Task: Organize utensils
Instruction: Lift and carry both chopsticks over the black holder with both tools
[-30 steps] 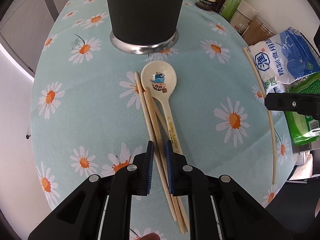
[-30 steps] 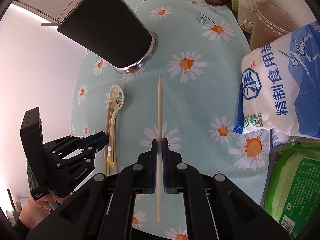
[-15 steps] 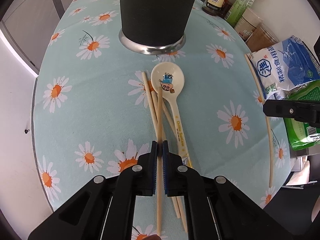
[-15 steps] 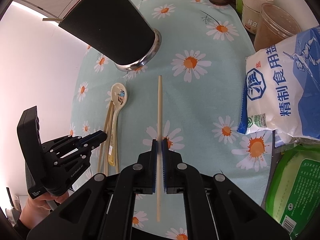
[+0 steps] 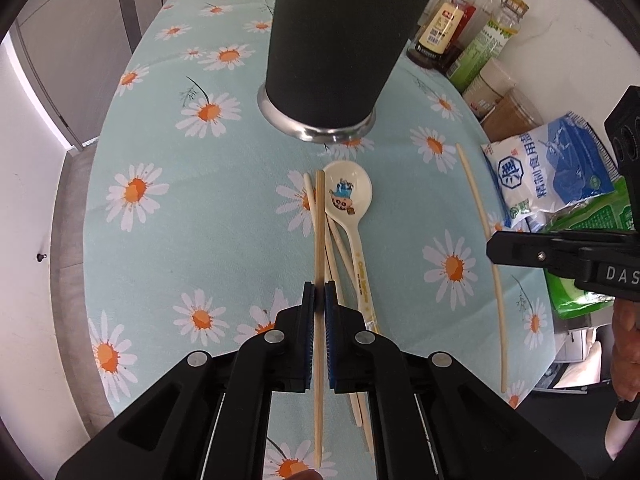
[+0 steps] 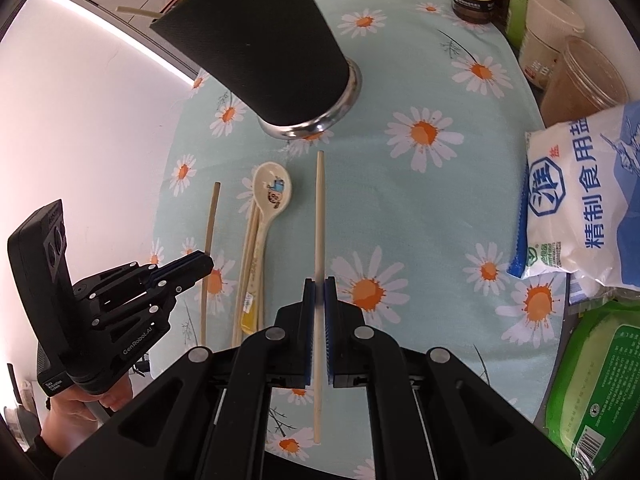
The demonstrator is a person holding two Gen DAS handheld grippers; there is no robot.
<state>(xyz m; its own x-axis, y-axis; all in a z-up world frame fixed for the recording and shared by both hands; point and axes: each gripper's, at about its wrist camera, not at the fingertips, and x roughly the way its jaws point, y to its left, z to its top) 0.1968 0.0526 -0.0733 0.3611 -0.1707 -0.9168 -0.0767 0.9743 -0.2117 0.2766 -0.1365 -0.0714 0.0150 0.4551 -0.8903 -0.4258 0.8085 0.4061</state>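
Left gripper (image 5: 319,296): jaws pinching one pale wooden chopstick (image 5: 319,240), held lengthwise between the blue pads and clear of the cloth. Its tip points to 12 o'clock, toward the cup.

Right gripper (image 6: 319,292): jaws pinching a second chopstick (image 6: 319,216) in the same manner, tip also at 12 o'clock.

Remaining utensils lie on the table at 12 o'clock from the left gripper: a cream spoon (image 5: 349,208) with a cartoon print in its bowl, glossy, handle toward the camera, and loose chopsticks (image 5: 334,252) touching its left side, partly under the held one.

Cup (image 5: 340,40): black, matte, tapered, wider at the top, with a polished metal base ring. It stands upright at 12 o'clock from the spoon. In the right wrist view one stick end (image 6: 134,11) projects from its rim; other contents cannot be seen.

Tablecloth (image 5: 180,208): light teal, printed with white and orange daisies.

At 1 to 3 o'clock: sauce bottles (image 5: 444,28), lidded plastic jars (image 6: 584,76), a white and blue salt bag (image 6: 584,196), a green packet (image 6: 600,380).
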